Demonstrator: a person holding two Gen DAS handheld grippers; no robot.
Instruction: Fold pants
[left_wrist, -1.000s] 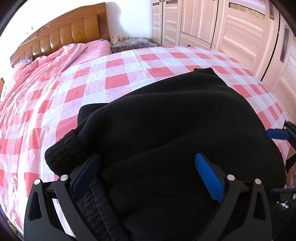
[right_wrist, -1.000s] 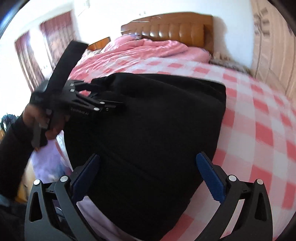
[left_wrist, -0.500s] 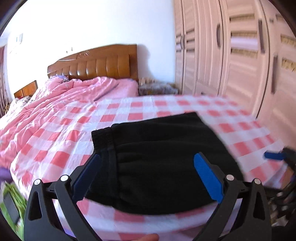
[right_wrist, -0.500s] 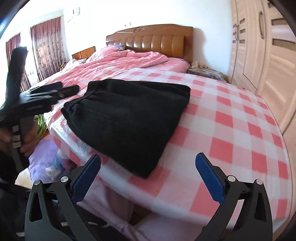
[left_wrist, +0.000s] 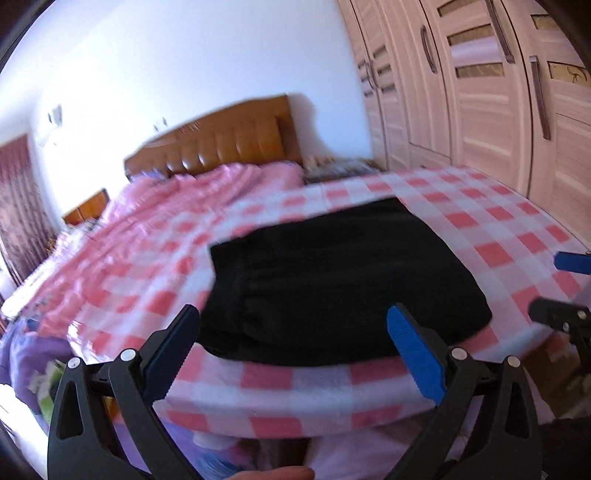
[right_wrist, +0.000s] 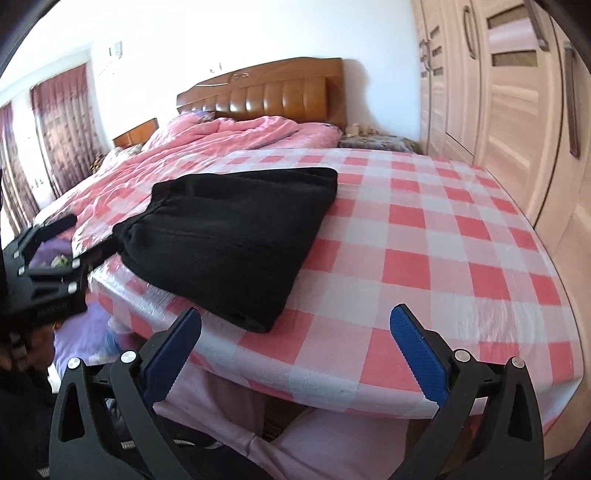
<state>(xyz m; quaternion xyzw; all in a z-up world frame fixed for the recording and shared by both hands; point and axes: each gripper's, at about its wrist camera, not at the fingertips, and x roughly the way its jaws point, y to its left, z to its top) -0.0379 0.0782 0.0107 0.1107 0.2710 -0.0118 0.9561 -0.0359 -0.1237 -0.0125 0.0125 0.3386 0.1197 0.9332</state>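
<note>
The black pants (left_wrist: 332, 280) lie folded into a compact rectangle near the foot edge of the bed, with the elastic waistband at their left side; they also show in the right wrist view (right_wrist: 236, 236). My left gripper (left_wrist: 295, 354) is open and empty, held back off the bed edge in front of the pants. My right gripper (right_wrist: 295, 354) is open and empty, off the bed edge to the right of the pants. The left gripper shows at the left of the right wrist view (right_wrist: 48, 269). The left wrist view is blurred.
The bed has a pink and white checked cover (right_wrist: 424, 236) and a rumpled pink quilt (right_wrist: 221, 140) toward the wooden headboard (right_wrist: 266, 92). A wardrobe (right_wrist: 517, 92) stands along the right. Purple cloth (left_wrist: 22, 350) lies on the floor at the left.
Both grippers have pulled back and up from the pants, from right over the cloth to beyond the bed's foot edge. The folded pants stay lying on the cover.
</note>
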